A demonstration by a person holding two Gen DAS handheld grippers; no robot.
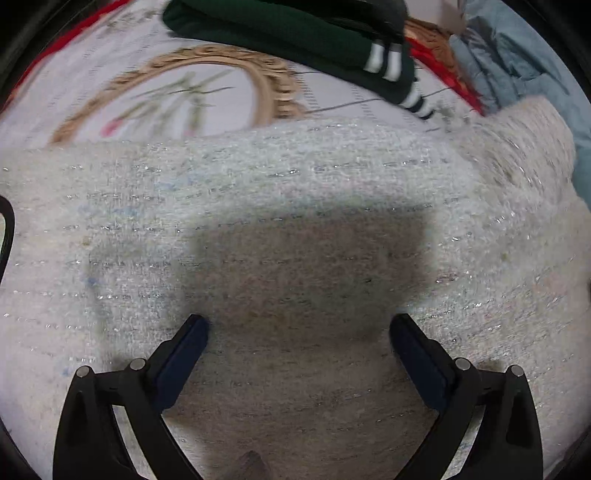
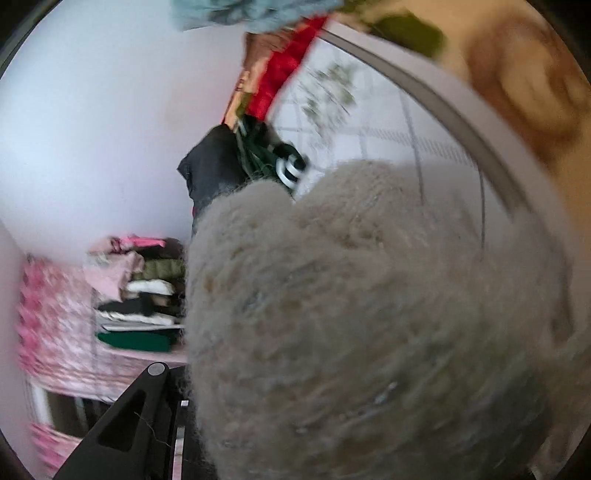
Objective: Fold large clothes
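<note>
Left gripper hovering just above a fluffy off-white knit garment, fingers spread wide apart with nothing between them, dark blue pads facing inward, shadow of the tool falling on the knit straight ahead; garment spread flat across the lower and middle part of the left wrist view, threaded with thin glittering rows, its far edge lying over a pale printed bedsheet; on the sheet beyond that edge, a tan ornamental oval pattern with sprigs inside; farther back, a folded dark green garment with white cuff stripes, a strip of red fabric beside it, and a light blue quilted piece at the far right, touching the knit's raised corner. In the right wrist view, much motion blur; same off-white knit bunched up close against the lens and filling most of the frame, lifted off the sheet; only one black finger of the right gripper showing at lower left, the other hidden behind the wool, so grip impossible to tell for certain; behind, a plain pale wall, and at left a stack of folded clothes on a pink floral cover.
</note>
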